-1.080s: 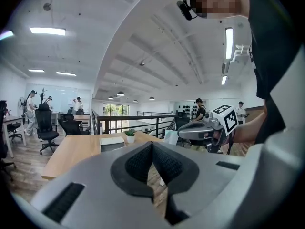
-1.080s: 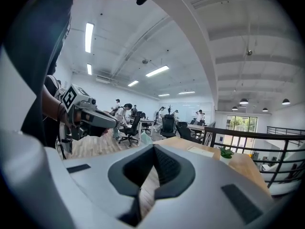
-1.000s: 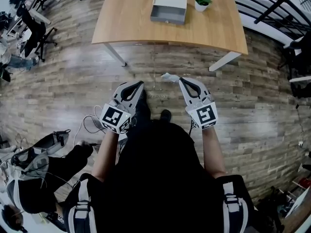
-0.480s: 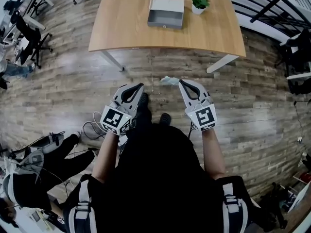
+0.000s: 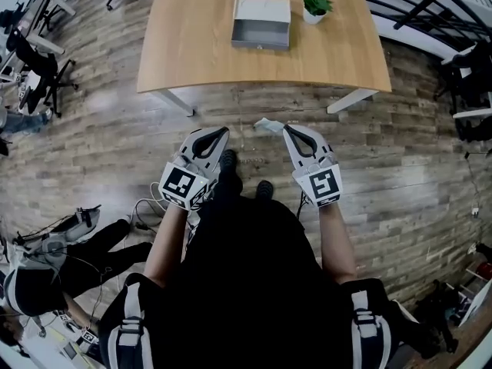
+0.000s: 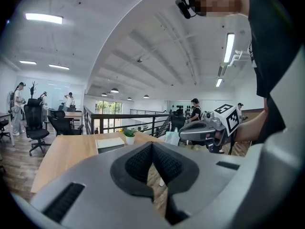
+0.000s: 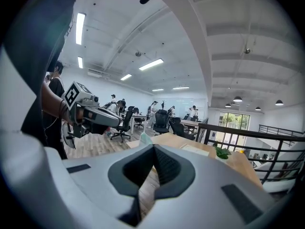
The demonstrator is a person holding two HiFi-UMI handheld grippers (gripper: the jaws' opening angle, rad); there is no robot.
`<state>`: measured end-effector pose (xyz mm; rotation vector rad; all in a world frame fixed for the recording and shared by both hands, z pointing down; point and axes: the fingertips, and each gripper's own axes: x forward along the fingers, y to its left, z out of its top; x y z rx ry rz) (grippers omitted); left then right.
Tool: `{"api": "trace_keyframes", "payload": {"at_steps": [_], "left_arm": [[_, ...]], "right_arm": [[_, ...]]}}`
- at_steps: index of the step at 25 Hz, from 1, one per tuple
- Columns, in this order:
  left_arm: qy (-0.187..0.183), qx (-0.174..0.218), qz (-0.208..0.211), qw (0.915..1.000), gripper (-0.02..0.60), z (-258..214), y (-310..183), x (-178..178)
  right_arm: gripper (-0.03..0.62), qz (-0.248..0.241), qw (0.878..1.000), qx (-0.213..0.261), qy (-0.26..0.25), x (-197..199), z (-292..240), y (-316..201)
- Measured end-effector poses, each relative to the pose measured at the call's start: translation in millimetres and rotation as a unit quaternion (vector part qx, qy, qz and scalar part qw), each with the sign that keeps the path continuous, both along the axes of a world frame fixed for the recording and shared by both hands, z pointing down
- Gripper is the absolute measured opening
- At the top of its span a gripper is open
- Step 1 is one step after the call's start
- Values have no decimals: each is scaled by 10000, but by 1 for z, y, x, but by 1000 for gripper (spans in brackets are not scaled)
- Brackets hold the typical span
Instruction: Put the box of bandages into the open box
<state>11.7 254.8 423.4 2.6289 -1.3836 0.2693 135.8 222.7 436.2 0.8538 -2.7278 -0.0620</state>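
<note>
My right gripper (image 5: 284, 127) is shut on the box of bandages (image 5: 267, 124), a small pale green carton that sticks out past its tip over the wooden floor. In the right gripper view the carton (image 7: 145, 139) shows just beyond the closed jaws (image 7: 153, 148). My left gripper (image 5: 224, 131) is shut and holds nothing; its jaws meet at the tip (image 6: 152, 144). The open box (image 5: 261, 23) is a grey tray with a pale lid behind it. It lies on the wooden table (image 5: 192, 44) ahead, well beyond both grippers.
A small potted plant (image 5: 315, 4) stands on the table right of the open box. White table legs (image 5: 181, 102) reach the plank floor. Cables and gear (image 5: 69, 229) lie at my left. A dark railing (image 5: 430, 6) runs past the table's right side.
The table and open box have slid slightly lower and nearer in the head view. Both grippers keep the same pose, the right one still shut on the carton.
</note>
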Motion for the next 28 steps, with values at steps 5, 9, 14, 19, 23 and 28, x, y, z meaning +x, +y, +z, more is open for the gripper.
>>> {"api": "trace_keyframes", "payload": {"at_steps": [5, 9, 14, 19, 23, 28], "left_arm": [[52, -38, 78, 9999, 23, 5, -15, -6], [91, -88, 196, 9997, 21, 11, -26, -14], [122, -62, 411, 9991, 21, 10, -54, -29], [164, -20, 667, 9976, 22, 7, -85, -44], [164, -17, 903, 9958, 23, 9, -100, -56], [155, 5, 1120, 9936, 23, 7, -118, -76]], "right_arm": [[25, 98, 9999, -107, -6, -9, 6, -15], [25, 130, 9999, -77, 51, -21, 7, -26], [25, 305, 9994, -28, 128, -35, 4, -47], [25, 541, 9984, 7, 183, -50, 0, -68], [25, 744, 9969, 96, 226, -61, -1, -80], [25, 1041, 9944, -6, 163, -78, -1, -93]]}}
